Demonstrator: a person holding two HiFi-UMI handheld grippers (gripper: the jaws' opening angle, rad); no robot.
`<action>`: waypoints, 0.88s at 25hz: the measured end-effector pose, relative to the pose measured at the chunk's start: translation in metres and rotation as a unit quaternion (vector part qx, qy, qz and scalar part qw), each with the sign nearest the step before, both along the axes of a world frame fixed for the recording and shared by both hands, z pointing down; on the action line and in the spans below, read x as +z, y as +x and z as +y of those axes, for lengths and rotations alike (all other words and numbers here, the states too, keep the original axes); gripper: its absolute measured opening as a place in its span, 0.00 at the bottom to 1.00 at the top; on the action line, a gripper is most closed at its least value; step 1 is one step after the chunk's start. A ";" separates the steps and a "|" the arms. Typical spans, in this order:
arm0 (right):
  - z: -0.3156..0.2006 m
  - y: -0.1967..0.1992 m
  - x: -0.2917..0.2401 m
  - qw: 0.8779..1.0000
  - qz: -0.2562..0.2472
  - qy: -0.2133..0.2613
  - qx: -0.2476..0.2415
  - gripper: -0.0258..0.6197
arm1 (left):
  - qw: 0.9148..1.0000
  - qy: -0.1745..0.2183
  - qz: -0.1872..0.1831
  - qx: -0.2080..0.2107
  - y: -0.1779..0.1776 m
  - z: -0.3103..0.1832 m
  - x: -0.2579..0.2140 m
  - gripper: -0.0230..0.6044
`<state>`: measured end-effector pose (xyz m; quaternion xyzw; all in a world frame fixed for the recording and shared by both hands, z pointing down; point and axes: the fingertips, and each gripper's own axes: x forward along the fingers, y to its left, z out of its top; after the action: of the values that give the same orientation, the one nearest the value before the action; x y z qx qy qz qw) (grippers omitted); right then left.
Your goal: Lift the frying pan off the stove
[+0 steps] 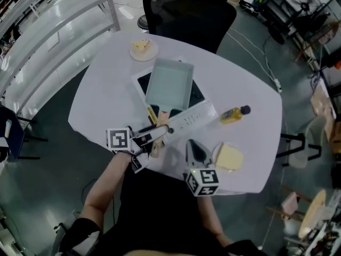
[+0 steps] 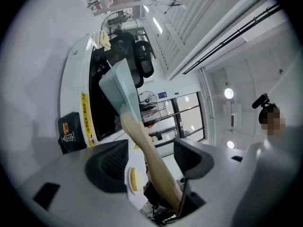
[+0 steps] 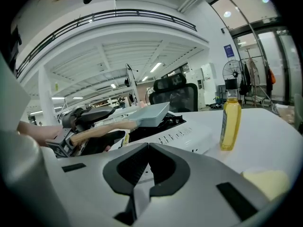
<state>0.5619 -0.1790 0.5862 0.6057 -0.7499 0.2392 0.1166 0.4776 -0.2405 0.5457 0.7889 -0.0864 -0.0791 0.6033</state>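
**Pan on the stove, left gripper's jaws either side of its handle**

The white table has a smooth, matt top with rounded corners. On it, left of the stove's front edge, the left gripper reaches in sideways. Its two black ribbed jaws stand apart with the pan's handle running between them. A gap shows between the handle and each pad, so the jaws are not pressed onto it.

The handle is rounded, pale wood. It joins the frying pan, a square, shallow pan in pale blue-green with a smooth finish. The pan sits on the stove's black glass top. The stove is a flat white slab with a row of small controls along its front panel. A yellow strip with print runs along its left side, too small to read.

Behind the stove's left corner is a small round plate holding pale yellow food.

Just in front of the stove, the right gripper has its jaws closed together with nothing between them. A pale yellow block lies just beside it.

Right of the stove lies a clear bottle of yellow liquid with a dark cap.

A black chair stands beyond the table on a grey-green floor.
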 end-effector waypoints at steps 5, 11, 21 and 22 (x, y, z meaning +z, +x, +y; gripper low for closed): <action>0.003 0.007 0.005 1.000 -0.005 -0.001 -0.002 0.05 | 1.000 -0.021 -0.002 0.018 0.014 0.000 0.009 0.49; 0.006 0.012 0.004 1.000 -0.006 0.001 -0.003 0.05 | 0.997 0.020 -0.059 0.045 0.017 -0.001 0.014 0.33; 0.008 0.007 0.008 1.000 -0.008 -0.006 -0.010 0.05 | 0.991 0.056 -0.108 0.063 0.019 0.001 0.017 0.32; 0.008 0.007 0.008 1.000 -0.008 -0.006 -0.010 0.05 | 0.991 0.056 -0.108 0.064 0.019 0.001 0.016 0.32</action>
<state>0.5689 -0.1708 0.5940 0.5956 -0.7552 0.2476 0.1167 0.4971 -0.2396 0.5619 0.8295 -0.0957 0.0404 0.5488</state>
